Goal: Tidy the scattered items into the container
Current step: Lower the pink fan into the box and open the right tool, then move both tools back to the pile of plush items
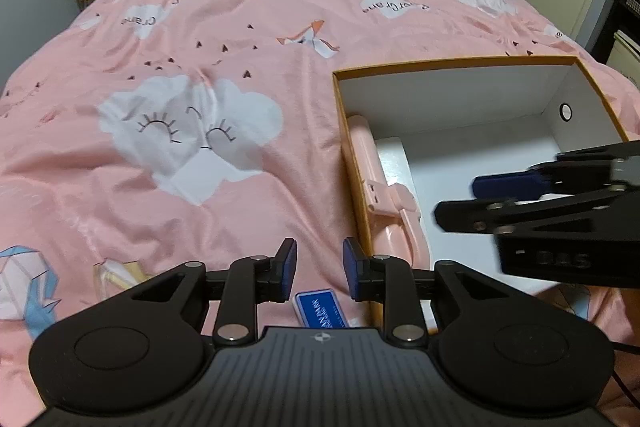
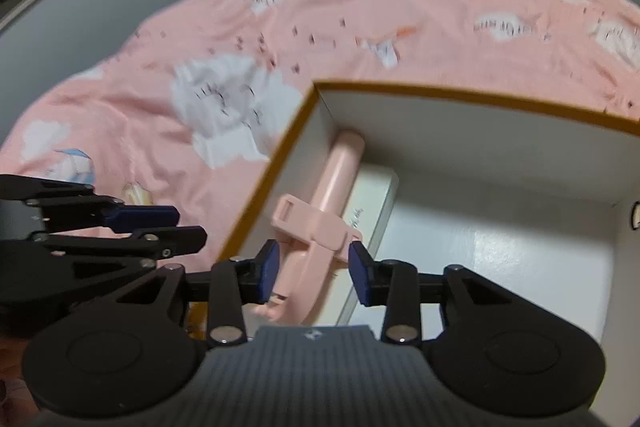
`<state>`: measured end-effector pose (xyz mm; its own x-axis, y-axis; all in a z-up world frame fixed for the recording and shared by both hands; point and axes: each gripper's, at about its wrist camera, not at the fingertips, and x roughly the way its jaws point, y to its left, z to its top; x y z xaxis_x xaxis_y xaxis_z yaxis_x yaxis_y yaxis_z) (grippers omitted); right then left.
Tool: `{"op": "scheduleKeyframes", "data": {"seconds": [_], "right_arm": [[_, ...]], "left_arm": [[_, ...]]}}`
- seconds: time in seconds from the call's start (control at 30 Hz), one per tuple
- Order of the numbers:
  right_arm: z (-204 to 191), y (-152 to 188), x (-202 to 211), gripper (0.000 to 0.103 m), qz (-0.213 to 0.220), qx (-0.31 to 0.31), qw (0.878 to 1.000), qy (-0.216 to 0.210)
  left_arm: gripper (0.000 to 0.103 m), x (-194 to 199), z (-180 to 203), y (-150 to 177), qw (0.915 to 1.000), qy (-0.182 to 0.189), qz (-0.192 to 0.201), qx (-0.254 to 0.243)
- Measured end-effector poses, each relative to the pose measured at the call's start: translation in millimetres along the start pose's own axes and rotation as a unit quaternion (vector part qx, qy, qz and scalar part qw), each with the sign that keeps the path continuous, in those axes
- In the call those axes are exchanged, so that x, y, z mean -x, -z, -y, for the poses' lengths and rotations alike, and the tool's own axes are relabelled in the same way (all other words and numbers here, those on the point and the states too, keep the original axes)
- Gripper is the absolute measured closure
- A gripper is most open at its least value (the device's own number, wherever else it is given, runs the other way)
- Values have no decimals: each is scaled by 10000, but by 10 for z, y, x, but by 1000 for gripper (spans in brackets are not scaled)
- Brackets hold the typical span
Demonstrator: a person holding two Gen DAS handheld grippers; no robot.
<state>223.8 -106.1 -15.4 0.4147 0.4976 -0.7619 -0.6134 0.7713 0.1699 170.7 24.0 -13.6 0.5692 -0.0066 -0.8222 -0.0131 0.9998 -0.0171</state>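
Left wrist view. Left gripper (image 1: 319, 273) low over the pink quilt (image 1: 168, 75), fingers parted, nothing between them. Just below the gap, close to the gripper body, lies a small blue-labelled box (image 1: 320, 309) on the quilt, outside the container. Ahead and right of the right-hand finger stands the open cardboard box (image 1: 452, 63), orange rim, white inside. Along its near-left wall lies a pink stick-like gadget (image 1: 378, 183) with a clip, resting partly on a flat white box (image 1: 394, 163). The rest of the floor is bare. Right gripper (image 1: 460, 201) reaches in from the right, above the box interior; its fingers look apart and empty, though motion blur softens them.

Right wrist view. Right gripper (image 2: 313, 273) hangs over the cardboard box (image 2: 460, 95), fingers spread wide. The pink gadget (image 2: 320, 211) sits in line with the gap but lower, on the flat white box (image 2: 378, 195); pads clear of it on both sides, so it is not gripped. Left gripper (image 2: 176, 225) shows left of the left finger, outside the box wall, over the quilt (image 2: 320, 7); its state is unclear from this angle.

Progress, by judgement: two items already in the container. At least the blue-labelled box remains out, nearest the left fingers. Nothing else loose is visible on the quilt, but its near edge is hidden behind the gripper bodies.
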Motion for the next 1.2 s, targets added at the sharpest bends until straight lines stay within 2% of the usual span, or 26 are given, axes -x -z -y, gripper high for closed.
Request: {"op": "scheduleKeyframes", "data": {"seconds": [0.1, 0.17, 0.37, 0.4, 0.47, 0.73, 0.97, 1.07, 1.2], "right_arm": [[-85, 105, 209, 53, 333, -3, 9994, -11], [-134, 186, 324, 46, 510, -40, 9987, -33], [-277, 473, 524, 42, 599, -37, 9982, -99], [-292, 531, 539, 39, 586, -88, 9981, -138], [-327, 655, 552, 28, 525, -196, 9982, -203], [-542, 994, 434, 27, -244, -184, 9984, -479], [-647, 1094, 383, 27, -594, -83, 9977, -328], [-650, 1137, 370, 27, -716, -107, 9969, -325], [-646, 1216, 339, 34, -934, -168, 9948, -380]], "left_arm": [[63, 158, -47, 77, 9999, -88, 73, -40], [53, 263, -74, 137, 9998, -117, 115, -77], [48, 555, -145, 362, 9993, -253, 243, -163], [48, 596, -157, 393, 9992, -270, 265, -158], [47, 699, -192, 452, 9989, -281, 351, -115], [45, 1112, -344, 512, 9949, -189, 937, 310], [44, 1458, -312, 522, 9909, -361, 1282, 181], [43, 1516, -312, 551, 9914, -402, 1242, 116], [43, 1413, -296, 642, 9948, -485, 899, -43]]}}
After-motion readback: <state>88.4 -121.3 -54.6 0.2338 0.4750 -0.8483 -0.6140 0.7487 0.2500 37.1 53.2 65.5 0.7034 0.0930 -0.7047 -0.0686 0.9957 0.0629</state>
